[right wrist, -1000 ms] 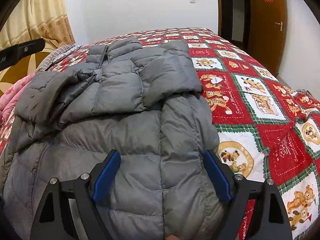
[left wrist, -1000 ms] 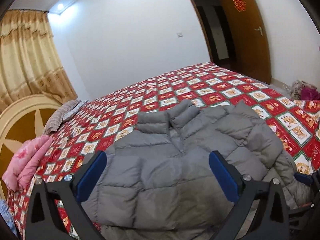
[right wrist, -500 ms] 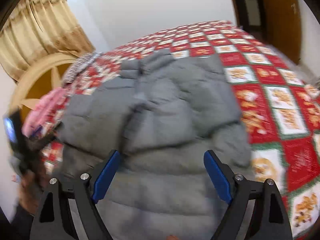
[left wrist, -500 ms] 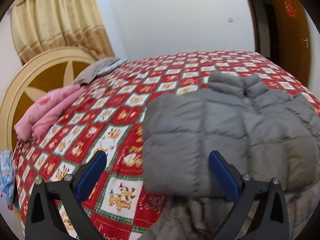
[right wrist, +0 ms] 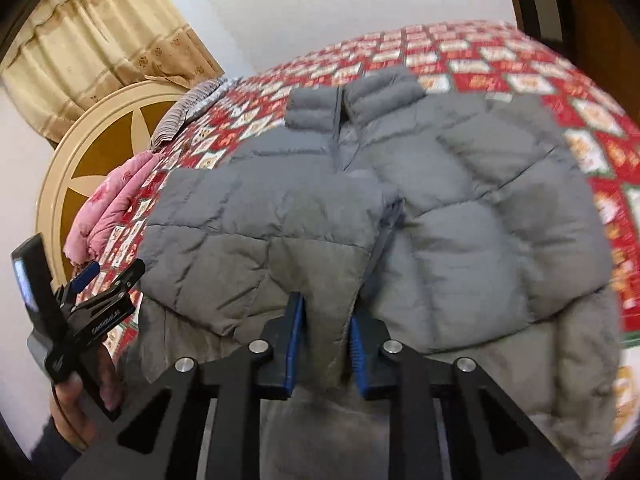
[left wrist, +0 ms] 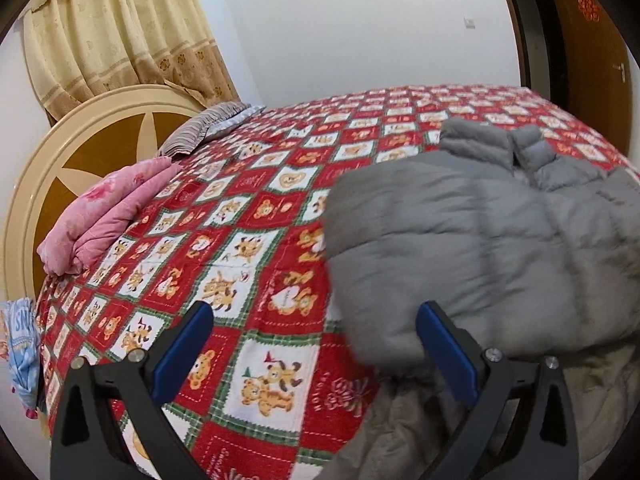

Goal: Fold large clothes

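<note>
A grey puffer jacket [right wrist: 460,200] lies front-up on the bed, its sleeves folded in over the chest and its collar at the far end. My right gripper [right wrist: 326,336] is at the jacket's near hem; its jaws are closing and the blue pads press a pinched fold of grey fabric. In the left wrist view the jacket [left wrist: 480,240] fills the right half. My left gripper [left wrist: 314,316] stands open over the bedspread at the jacket's left edge, with nothing held. It also shows in the right wrist view as the left gripper [right wrist: 100,280], carried by a hand.
The bed wears a red, white and green bear-patterned bedspread [left wrist: 240,200]. A folded pink quilt [left wrist: 108,216] and a striped pillow [left wrist: 204,128] lie by the round headboard [left wrist: 80,148]. A curtain [left wrist: 120,40] hangs behind it and a wooden door [left wrist: 588,40] stands at the right.
The right jaws went from wide open to closed on a fold of the jacket's hem. The left gripper swung left off the jacket to its left edge, still open.
</note>
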Demonstrator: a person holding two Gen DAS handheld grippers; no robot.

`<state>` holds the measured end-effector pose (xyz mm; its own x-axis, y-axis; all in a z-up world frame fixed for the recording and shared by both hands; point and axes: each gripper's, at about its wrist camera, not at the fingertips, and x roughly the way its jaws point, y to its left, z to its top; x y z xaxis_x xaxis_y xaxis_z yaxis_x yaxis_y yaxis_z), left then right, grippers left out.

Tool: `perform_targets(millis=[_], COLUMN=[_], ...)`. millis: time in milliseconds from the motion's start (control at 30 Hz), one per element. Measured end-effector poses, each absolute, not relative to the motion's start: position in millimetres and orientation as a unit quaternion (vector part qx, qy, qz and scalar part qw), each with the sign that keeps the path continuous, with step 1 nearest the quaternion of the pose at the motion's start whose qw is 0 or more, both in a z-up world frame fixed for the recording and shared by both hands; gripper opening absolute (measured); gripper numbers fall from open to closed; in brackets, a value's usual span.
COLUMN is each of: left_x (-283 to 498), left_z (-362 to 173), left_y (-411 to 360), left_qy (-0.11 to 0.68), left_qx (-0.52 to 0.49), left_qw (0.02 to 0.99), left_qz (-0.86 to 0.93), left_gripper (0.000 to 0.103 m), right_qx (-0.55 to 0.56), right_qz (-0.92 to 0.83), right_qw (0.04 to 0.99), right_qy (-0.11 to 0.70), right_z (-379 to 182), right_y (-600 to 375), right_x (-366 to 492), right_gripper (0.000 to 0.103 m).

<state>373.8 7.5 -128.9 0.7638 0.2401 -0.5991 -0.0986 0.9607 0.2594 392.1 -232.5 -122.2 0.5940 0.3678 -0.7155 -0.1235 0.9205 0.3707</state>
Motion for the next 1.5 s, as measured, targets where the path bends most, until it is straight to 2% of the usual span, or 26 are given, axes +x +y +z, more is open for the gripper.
perform_targets(millis=[267,533,567,600,633,667,767,900,933,967,1000,1033,1167,1300,1367,1500], left_x=[375.7,378.9,380.2,382.6,385.5,387.8,399.6,410.6,412.4,413.6,415.5,417.0,425.8,441.4,445.7,454.6], left_z=[-135.7,-99.8,-96.8,-93.2,-90.7,-89.5,-87.1,-89.2,-90.6,-91.3,-92.8,-94.8,-103.0,-106.5,-101.1,-99.4], left_y=[14.0,36.3,38.8,41.2,42.9,43.5,35.8,7.5,-0.5,-7.6,-16.4,-24.8,-44.2,-48.1,-46.3,-55.1], left_qy=[0.357,0.351,0.348,0.344,0.342,0.342,0.342,0.347,0.348,0.349,0.351,0.352,0.353,0.365,0.362,0.358], left_qx=[0.108,0.097,0.098,0.101,0.102,0.102,0.099,0.101,0.104,0.106,0.109,0.116,0.141,0.128,0.11,0.103], left_qw=[0.923,0.926,0.927,0.927,0.927,0.928,0.928,0.929,0.928,0.928,0.928,0.927,0.924,0.921,0.925,0.927], left_qz=[0.095,0.102,0.103,0.108,0.111,0.112,0.108,0.08,0.076,0.072,0.061,0.051,0.043,0.047,0.047,0.043], left_gripper=[0.103,0.103,0.103,0.103,0.103,0.103,0.103,0.103,0.103,0.103,0.103,0.103,0.103,0.103,0.103,0.103], right_qx=[0.139,0.127,0.128,0.128,0.128,0.133,0.141,0.124,0.121,0.117,0.104,0.088,0.046,0.027,0.016,0.031], right_qz=[0.074,0.032,0.031,0.03,0.026,0.03,0.053,0.083,0.088,0.094,0.091,0.077,0.035,0.04,0.012,-0.001], right_qw=[0.897,0.89,0.893,0.895,0.898,0.903,0.91,0.905,0.9,0.891,0.886,0.886,0.887,0.882,0.891,0.915], right_qy=[0.413,0.437,0.43,0.426,0.42,0.408,0.385,0.397,0.41,0.428,0.442,0.448,0.458,0.468,0.454,0.403], right_z=[-112.7,-141.2,-137.1,-133.3,-128.2,-120.1,-101.8,-99.6,-104.5,-113.3,-120.7,-125.3,-137.7,-136.9,-120.8,-81.8], right_y=[-291.9,-317.0,-318.3,-318.9,-318.9,-318.7,-307.2,-276.3,-268.2,-260.2,-254.2,-251.1,-257.2,-265.6,-268.3,-266.3], right_x=[376.5,377.3,374.7,372.7,370.9,369.2,368.9,385.5,391.1,399.0,404.1,406.0,403.9,398.7,394.7,392.5], right_gripper=[0.02,0.021,0.027,0.04,0.074,0.089,0.089,0.088,0.08,0.049,0.034,0.03,0.026,0.028,0.054,0.055])
